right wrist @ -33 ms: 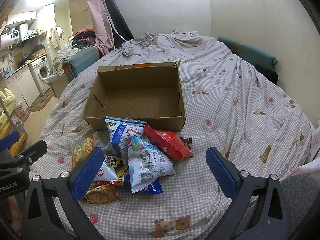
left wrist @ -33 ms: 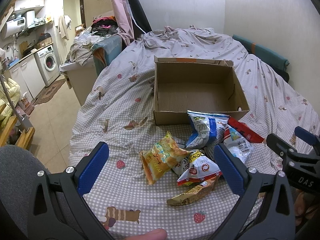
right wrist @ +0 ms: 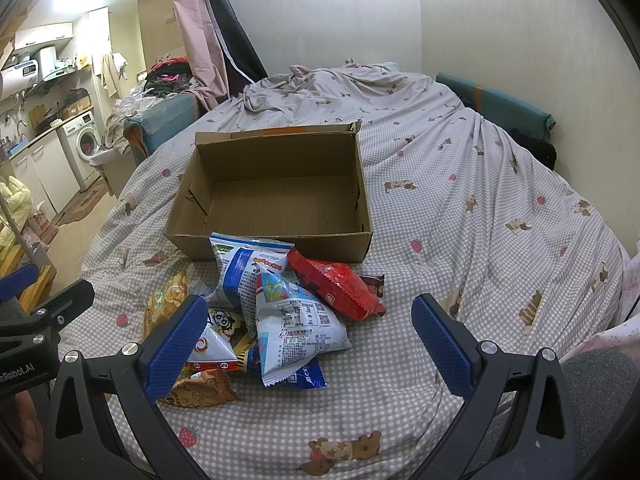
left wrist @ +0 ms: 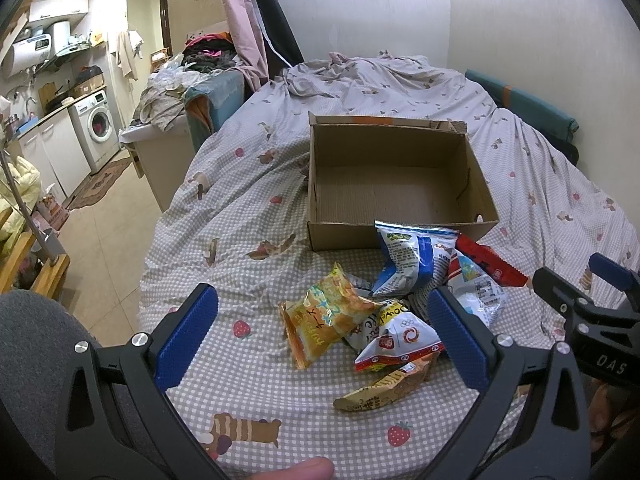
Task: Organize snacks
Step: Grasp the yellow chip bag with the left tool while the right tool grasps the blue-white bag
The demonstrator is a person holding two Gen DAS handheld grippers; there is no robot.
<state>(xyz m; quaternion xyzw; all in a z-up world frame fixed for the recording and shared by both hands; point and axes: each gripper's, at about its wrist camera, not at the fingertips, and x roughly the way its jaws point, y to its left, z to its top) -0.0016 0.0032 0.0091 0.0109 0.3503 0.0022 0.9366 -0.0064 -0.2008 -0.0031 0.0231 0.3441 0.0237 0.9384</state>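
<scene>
An empty cardboard box [left wrist: 344, 235] [right wrist: 328, 246] lies on the checked bedspread. In front of it is a pile of snack packets: a yellow one [left wrist: 324, 316] [right wrist: 166, 300], a white and red one [left wrist: 396, 340], a brown one [left wrist: 384, 388] [right wrist: 200, 392], a blue and white bag [left wrist: 412, 260] [right wrist: 244, 268], a white bag with blue print [right wrist: 296, 320] and a red packet [left wrist: 488, 264] [right wrist: 336, 286]. My left gripper [left wrist: 320, 322] is open just before the pile's left side. My right gripper [right wrist: 308, 332] is open before its right side. Neither holds anything.
The bedspread [right wrist: 460, 208] covers the bed to the wall on the right, with a teal cushion [right wrist: 496, 104] there. The bed's left edge drops to a tiled floor [left wrist: 108, 232]. Beyond are a washing machine [left wrist: 98, 126] and heaps of clothes [left wrist: 168, 92].
</scene>
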